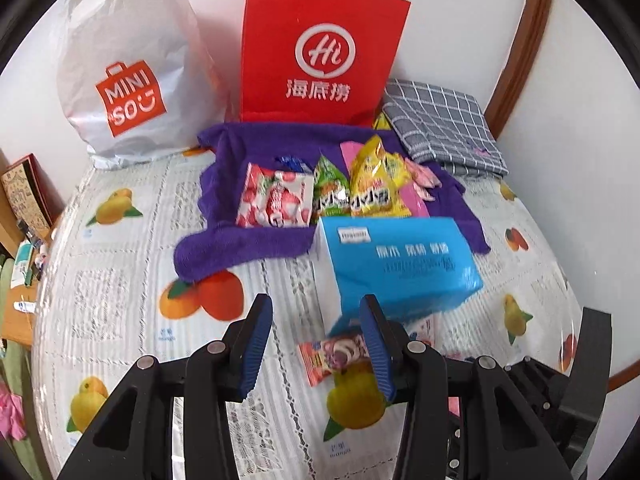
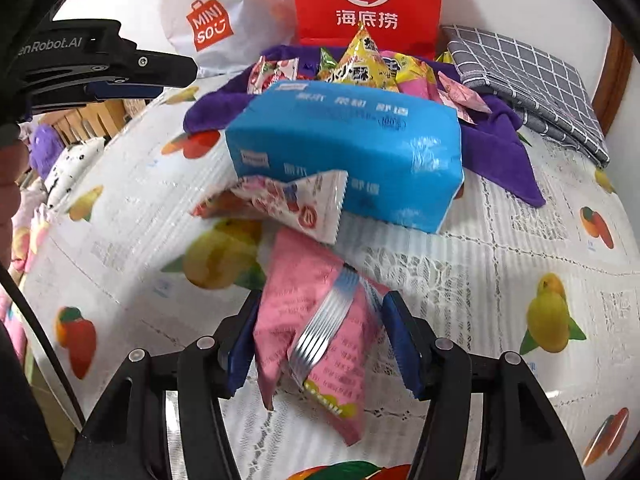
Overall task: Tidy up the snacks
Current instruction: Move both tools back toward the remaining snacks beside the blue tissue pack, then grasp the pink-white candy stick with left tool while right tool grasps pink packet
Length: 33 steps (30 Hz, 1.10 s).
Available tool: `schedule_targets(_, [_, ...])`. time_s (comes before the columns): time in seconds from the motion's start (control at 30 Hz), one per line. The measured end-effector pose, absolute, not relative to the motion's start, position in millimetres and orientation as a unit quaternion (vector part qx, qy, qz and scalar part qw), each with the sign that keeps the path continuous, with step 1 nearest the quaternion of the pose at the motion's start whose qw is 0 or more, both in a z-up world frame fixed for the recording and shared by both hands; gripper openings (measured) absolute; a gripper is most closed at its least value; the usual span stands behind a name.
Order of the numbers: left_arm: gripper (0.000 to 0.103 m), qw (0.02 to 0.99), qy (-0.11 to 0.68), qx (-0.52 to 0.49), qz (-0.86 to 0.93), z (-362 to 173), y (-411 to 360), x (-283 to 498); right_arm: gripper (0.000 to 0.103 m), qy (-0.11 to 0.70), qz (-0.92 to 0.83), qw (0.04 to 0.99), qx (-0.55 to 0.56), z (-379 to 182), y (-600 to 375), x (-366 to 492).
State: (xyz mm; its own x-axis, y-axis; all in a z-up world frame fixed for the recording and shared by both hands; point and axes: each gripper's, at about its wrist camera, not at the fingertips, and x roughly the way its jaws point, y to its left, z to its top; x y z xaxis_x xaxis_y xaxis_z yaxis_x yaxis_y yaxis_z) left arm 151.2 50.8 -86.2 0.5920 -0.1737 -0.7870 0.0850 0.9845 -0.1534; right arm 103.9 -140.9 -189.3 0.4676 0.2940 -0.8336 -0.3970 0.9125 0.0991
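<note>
My left gripper is open and empty, just above the table; a small pink-and-brown snack packet lies by its right finger. My right gripper is shut on a pink snack packet, held above the table. A white-and-red packet leans on the blue tissue pack, which also shows in the left wrist view. A purple towel holds several snacks: a lychee packet and green and yellow bags.
A white Miniso bag and a red paper bag stand at the back by the wall. A folded grey checked cloth lies at the back right. The table has a fruit-print cover. The left gripper appears at the upper left in the right wrist view.
</note>
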Motion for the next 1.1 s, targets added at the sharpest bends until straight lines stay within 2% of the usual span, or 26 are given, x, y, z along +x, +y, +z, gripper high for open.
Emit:
schedule_targets(0.07, [0.043,0.886,0.455,-0.051,-0.076,-95.1,48.4,151.1,0.059,0.472,0.202,0.857,-0.043,-191.2,-146.2,104.4])
schedule_targets(0.13, [0.043,0.883,0.459,-0.048,-0.081,-102.1,46.4,150.6,0.053,0.468,0.197,0.861,-0.028,-189.0,-154.5,105.1])
schedule_targets(0.2, [0.043,0.881,0.464,-0.04,-0.087,-111.7,43.5,149.5,0.051,0.461,0.193,0.866,-0.023,-185.5,-167.6,104.8])
schedule_targets(0.5, [0.046,0.874,0.466,-0.015,-0.141,-143.5,27.3,157.0,0.051,0.44,0.134,0.888,0.004,-180.9,-240.0,119.1])
schedule_targets(0.77, [0.056,0.872,0.455,0.017,-0.179,-155.7,6.5,162.0,0.051,0.429,0.11,0.896,0.04,-193.1,-264.6,133.7])
schedule_targets(0.87, [0.056,0.87,0.452,0.035,-0.197,-157.1,2.8,156.1,0.051,0.423,0.111,0.899,0.037,-195.6,-263.5,133.8])
schedule_targets(1.1, [0.054,0.847,0.478,-0.005,-0.232,-164.3,7.8,147.5,0.051,0.426,0.129,0.892,0.073,-197.8,-272.7,138.7])
